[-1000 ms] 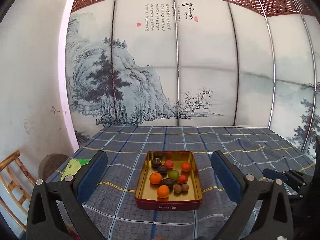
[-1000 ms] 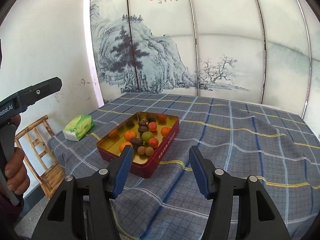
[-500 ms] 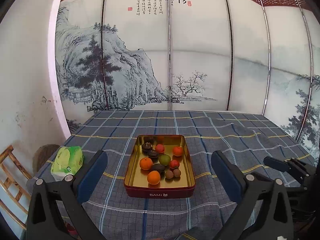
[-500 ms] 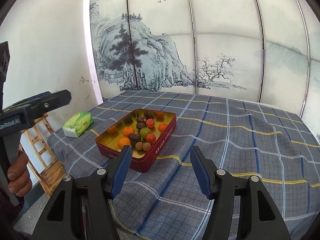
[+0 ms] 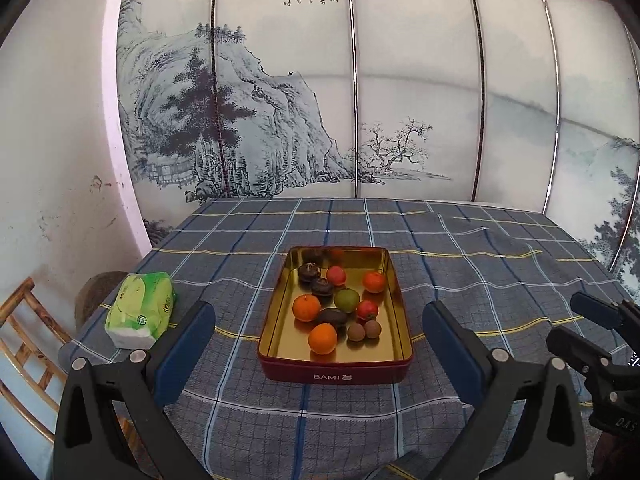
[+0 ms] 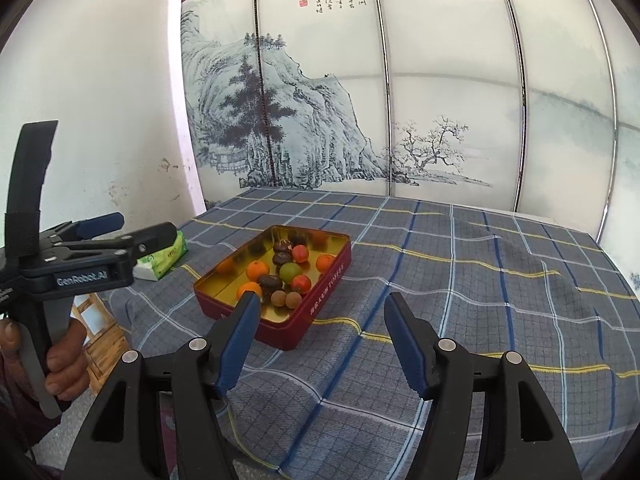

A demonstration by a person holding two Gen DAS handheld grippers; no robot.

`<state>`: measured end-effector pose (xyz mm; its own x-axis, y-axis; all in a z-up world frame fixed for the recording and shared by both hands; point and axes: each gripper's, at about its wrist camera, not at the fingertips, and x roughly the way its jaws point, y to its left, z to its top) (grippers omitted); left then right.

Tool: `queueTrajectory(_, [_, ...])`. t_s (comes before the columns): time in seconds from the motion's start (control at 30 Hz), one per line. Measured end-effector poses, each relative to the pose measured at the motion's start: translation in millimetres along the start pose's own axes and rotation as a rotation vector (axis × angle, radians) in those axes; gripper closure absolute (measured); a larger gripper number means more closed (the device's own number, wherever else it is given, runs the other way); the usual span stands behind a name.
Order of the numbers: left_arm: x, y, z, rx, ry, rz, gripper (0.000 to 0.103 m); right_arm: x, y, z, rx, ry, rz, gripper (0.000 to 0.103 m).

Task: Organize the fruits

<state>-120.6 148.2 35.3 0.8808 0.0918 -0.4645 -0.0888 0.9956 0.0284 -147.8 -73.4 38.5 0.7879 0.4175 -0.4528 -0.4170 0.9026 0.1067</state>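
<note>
Left wrist view: blue-grey plaid tablecloth point(image 5: 460, 264) covers the table; red rectangular tin with gold interior point(image 5: 336, 372) sits near its front edge, holding small mixed fruits point(image 5: 346, 300). Green tissue pack point(image 5: 140, 312) at left edge. Painted landscape screen point(image 5: 280, 120) behind. Left gripper point(image 5: 318, 354) jaws wide apart, empty. Right gripper point(image 6: 320, 338) jaws opening, nothing between.
</note>
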Motion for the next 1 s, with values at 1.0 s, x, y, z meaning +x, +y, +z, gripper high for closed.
queueTrajectory(1.0, [-3, -8, 3, 0.027, -0.016, 0.022, 0.0, -15, 15, 11, -0.051, -0.072, -0.018, 0.03])
